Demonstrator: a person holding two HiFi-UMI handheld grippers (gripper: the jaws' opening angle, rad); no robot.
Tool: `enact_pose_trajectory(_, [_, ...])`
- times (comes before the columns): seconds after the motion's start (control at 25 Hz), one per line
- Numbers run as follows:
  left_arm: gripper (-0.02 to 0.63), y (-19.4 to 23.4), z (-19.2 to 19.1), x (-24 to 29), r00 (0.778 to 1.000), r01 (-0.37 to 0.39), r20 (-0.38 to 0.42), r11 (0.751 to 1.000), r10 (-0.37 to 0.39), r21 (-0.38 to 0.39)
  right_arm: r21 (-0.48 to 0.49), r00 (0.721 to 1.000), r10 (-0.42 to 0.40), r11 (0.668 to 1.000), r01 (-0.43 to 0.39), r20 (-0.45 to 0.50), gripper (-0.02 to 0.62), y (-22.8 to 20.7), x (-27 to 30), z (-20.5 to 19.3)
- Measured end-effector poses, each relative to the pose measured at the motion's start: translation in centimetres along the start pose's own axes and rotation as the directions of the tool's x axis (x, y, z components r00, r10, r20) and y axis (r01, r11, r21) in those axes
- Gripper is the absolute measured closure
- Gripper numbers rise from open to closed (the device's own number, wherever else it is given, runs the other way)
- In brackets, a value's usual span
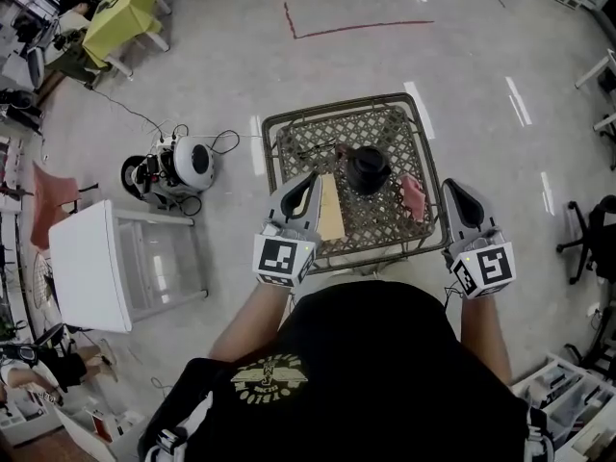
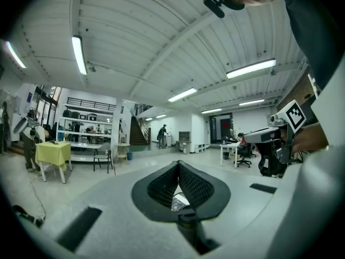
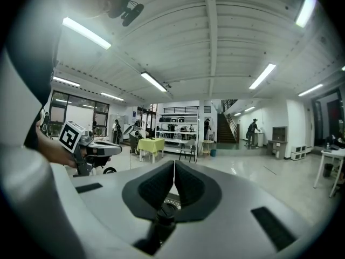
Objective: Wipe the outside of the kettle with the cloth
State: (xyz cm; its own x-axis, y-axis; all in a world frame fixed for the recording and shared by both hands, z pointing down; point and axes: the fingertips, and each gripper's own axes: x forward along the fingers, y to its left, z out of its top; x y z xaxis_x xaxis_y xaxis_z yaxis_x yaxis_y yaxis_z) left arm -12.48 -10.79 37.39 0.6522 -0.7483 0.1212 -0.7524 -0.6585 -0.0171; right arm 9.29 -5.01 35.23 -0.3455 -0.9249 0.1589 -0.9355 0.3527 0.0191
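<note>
A black kettle (image 1: 368, 169) stands on a small metal lattice table (image 1: 289, 128), near its middle. A pink cloth (image 1: 414, 196) lies on the table just right of the kettle, and a tan flat sheet (image 1: 331, 208) lies to its left. My left gripper (image 1: 310, 181) hovers over the table's near-left part, beside the tan sheet, with its jaws together and nothing between them (image 2: 178, 164). My right gripper (image 1: 450, 191) is at the table's near-right edge, a little right of the cloth, also shut and empty (image 3: 174, 163). Both point about level, so neither gripper view shows the kettle.
A white low cabinet (image 1: 91, 263) stands to the left of me. A round white and black device with cables (image 1: 185, 166) sits on the floor left of the table. A yellow table (image 1: 125, 12) is far left, office chairs (image 1: 589, 239) at the right.
</note>
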Motion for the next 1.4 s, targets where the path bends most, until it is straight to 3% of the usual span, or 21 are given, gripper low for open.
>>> enact_pose_trajectory(0.4, [0.601, -0.9, -0.4, 4.0, 0.999, -0.023, -0.047, 1.000, 0.023, 0.005, 0.030, 0.995, 0.088, 0.996, -0.086, -0.048, 0.583, -3.2, 2.9, -1.8])
enact_pose_trajectory(0.68, [0.601, -1.4, -4.1, 9.3, 0.993, -0.007, -0.114, 1.000, 0.010, 0.024, 0.062, 0.989, 0.123, 0.991, -0.118, -0.080, 0.583, -6.4, 6.2, -4.8])
enact_pose_trajectory(1.0, [0.600, -1.2, -9.5, 15.5, 0.991, 0.066, -0.111, 0.992, -0.078, -0.104, 0.112, 0.969, 0.174, 0.981, -0.156, -0.175, 0.583, -7.7, 10.4, -9.5])
enact_pose_trajectory(1.24, [0.600, -2.3, -15.9, 20.7, 0.953, 0.100, -0.273, 0.987, -0.131, -0.125, 0.171, 0.942, 0.194, 0.974, -0.151, -0.275, 0.582, -10.2, 12.1, -13.6])
enact_pose_trajectory(1.4, [0.601, -3.6, -18.4, 22.6, 0.939, 0.114, -0.316, 0.989, -0.137, -0.090, 0.230, 0.930, 0.205, 0.964, -0.136, -0.306, 0.581, -11.2, 12.4, -16.3])
